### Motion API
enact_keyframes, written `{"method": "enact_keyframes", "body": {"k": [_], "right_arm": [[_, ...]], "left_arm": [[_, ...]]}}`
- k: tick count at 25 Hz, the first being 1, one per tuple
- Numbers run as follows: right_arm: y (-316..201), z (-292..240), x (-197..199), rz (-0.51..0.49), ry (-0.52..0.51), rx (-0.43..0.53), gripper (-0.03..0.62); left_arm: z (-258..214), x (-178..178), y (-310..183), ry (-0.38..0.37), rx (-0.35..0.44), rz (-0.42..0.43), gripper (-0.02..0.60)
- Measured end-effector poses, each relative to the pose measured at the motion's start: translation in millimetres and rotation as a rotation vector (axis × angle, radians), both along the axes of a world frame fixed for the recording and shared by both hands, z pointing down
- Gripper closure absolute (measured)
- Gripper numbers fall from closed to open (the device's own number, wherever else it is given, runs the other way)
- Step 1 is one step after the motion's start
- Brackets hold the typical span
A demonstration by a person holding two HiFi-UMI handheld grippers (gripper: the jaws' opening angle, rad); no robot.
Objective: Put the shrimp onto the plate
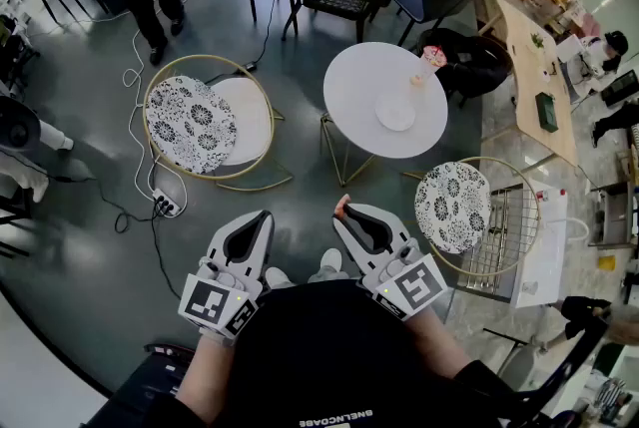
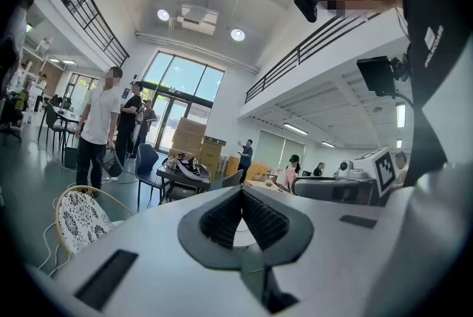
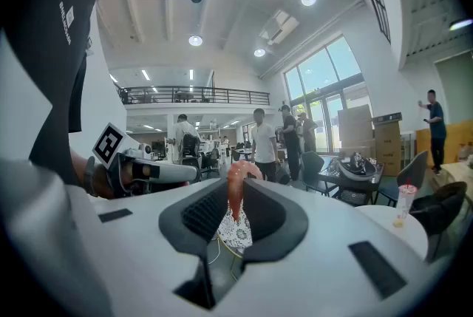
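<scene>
open grey floor (image 1: 300, 157) is lying between the right gripper (image 1: 342, 209), pinching the shrimp (image 3: 235, 188), and the round tabletop (image 1: 349, 87). patterned chairs are flanking that lane, one left (image 1: 190, 125), one right (image 1: 454, 207). bare white is ringing the plate (image 1: 395, 113); only a cup (image 1: 429, 64) is standing beyond it near the far rim. a cable (image 1: 128, 77) is snaking over the floor far left, off the lane.

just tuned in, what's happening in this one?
A person stands holding a two-jaw gripper in each hand, both close to the body. The right gripper has its jaws shut on the shrimp, which sticks up past the tips. The left gripper is shut with nothing between its jaws. The plate sits bare on the round white table ahead, beside a cup. The shrimp is not yet on the plate.
</scene>
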State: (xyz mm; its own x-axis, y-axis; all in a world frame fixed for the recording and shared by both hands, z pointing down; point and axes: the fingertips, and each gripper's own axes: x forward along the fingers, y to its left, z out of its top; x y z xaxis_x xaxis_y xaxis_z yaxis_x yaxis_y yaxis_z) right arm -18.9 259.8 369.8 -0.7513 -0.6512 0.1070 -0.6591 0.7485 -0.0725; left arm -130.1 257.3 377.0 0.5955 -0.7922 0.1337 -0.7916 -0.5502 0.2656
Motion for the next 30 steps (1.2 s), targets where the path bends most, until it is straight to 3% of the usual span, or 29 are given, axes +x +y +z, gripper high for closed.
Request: {"method": "enact_keyframes", "body": {"k": [18,30], "right_arm": [[-18.4,6.8,59.8,0.017,-0.065,-0.031,0.523],[-31.4,20.5,121.6,-0.017,-0.069,-0.038,0.522]], "left_arm": [[16.1,58.6,-12.5,-0.038,-0.041,0.012,0.575],[19.2,129.2,-32.7,-0.082,-0.035,0.002,0.575]]}}
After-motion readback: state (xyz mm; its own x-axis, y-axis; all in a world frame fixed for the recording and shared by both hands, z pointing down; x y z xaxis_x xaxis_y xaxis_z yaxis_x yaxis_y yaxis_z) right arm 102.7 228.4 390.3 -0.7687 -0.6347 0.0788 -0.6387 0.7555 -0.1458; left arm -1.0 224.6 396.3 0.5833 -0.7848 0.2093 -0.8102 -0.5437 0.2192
